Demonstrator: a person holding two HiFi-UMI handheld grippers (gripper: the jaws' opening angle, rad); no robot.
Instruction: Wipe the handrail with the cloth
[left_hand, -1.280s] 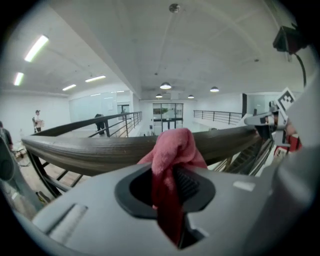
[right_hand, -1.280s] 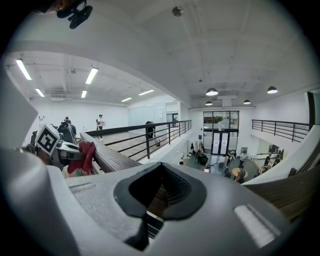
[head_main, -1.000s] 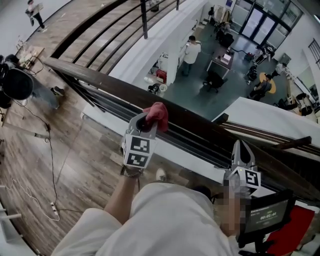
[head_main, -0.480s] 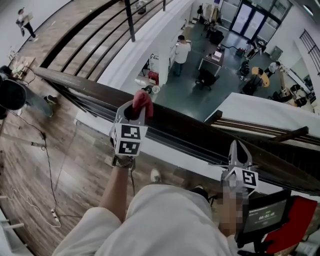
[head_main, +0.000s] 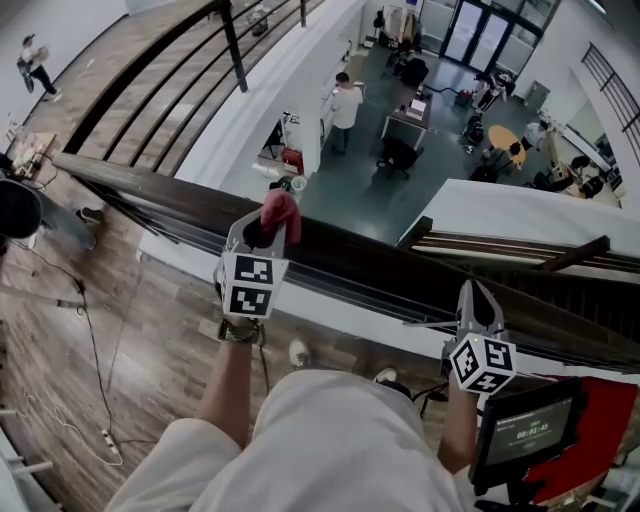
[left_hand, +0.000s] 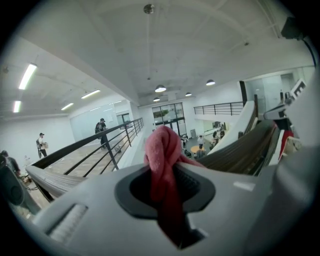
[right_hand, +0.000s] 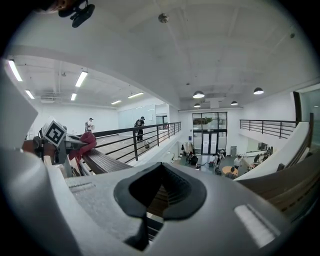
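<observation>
Left gripper (head_main: 262, 228): jaws clamped on the cloth (head_main: 282, 210). The red wad sticks out past the tips and a tail runs back down between the jaws. We read the wad as pressed on the handrail (head_main: 360, 250) top, at its far edge over the atrium. The contact itself isn't visible.

Right gripper (head_main: 478, 300): jaws closed on nothing; we only see the rail through the gap. It hangs at the near edge of the rail, well right of the cloth, idle.

Change over the last second:
- The left gripper and cloth have slid left along the rail. The gap to the rail junction on its right has grown a bit.
- Part of the shift is the head view panning, so the real travel is smaller than it looks.
- The grip is unchanged and the wad has the same shape, so no slip.
- The right gripper has kept its place by the rail.

For the task, we judge a wipe stroke is under way, heading left. The stretch between the two grippers is probably covered. The long run toward the left end of the rail is still to do. Risk: the wad is small, so only the far edge of the top may be getting wiped.
</observation>
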